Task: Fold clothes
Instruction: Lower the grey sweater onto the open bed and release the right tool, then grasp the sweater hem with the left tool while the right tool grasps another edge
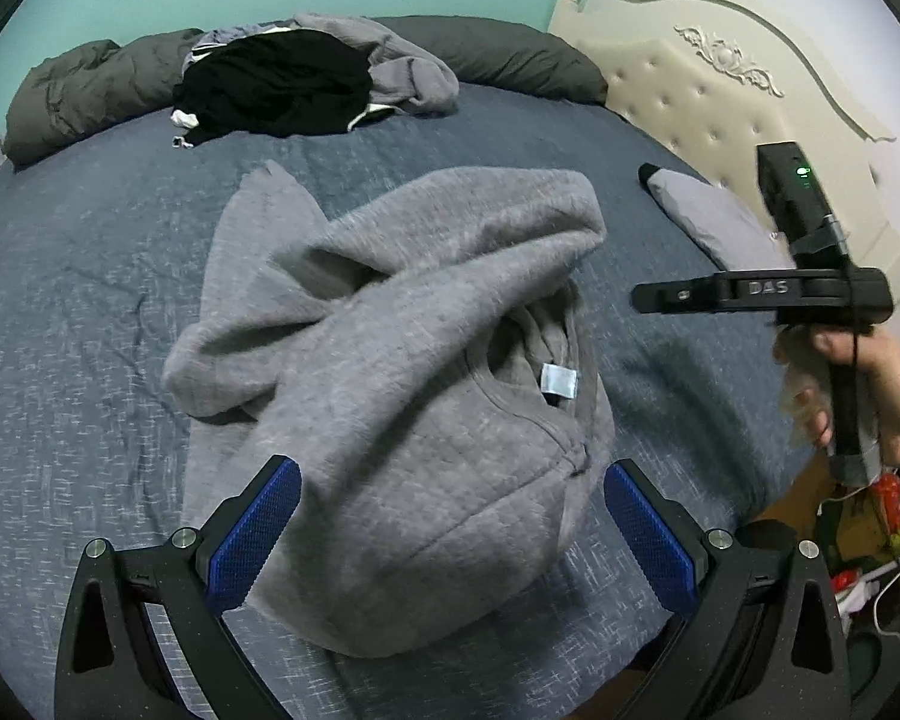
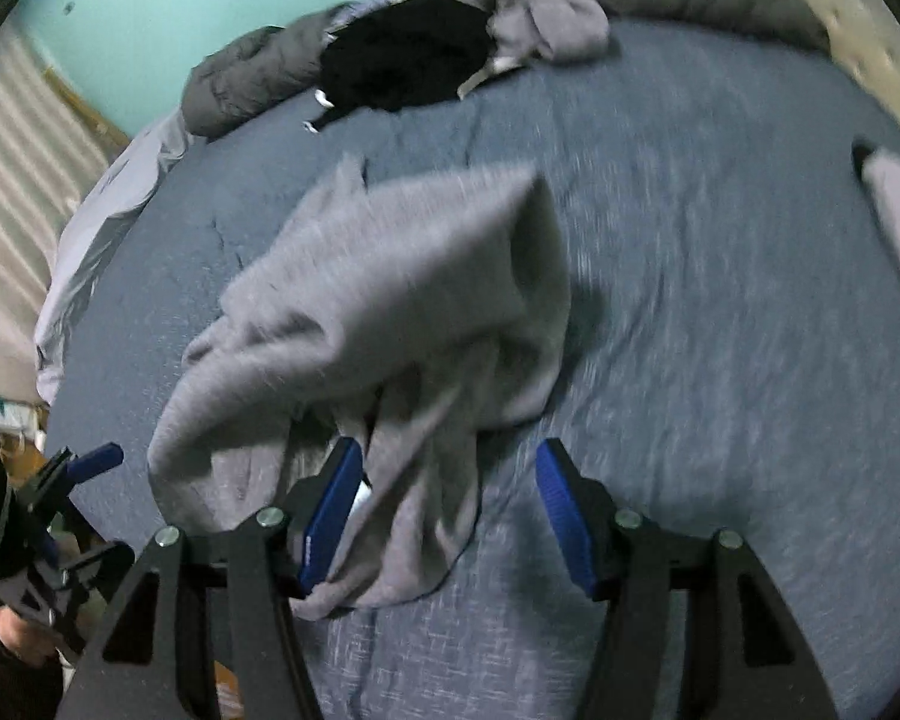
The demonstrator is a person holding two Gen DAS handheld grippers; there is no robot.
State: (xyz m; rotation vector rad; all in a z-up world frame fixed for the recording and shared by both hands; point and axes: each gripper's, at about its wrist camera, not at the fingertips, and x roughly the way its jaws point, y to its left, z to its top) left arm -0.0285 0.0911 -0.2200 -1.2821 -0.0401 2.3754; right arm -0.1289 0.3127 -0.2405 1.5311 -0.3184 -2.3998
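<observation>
Left gripper: jaws spread wide, empty; the grey sweatshirt lies crumpled at frame centre on the blue bed, its near end between the pads, not pinched. Right gripper: jaws apart; cloth brushes the left pad, right pad clear.

Motion blur smears the grey sweatshirt in the right wrist view, hiding its folds.
</observation>
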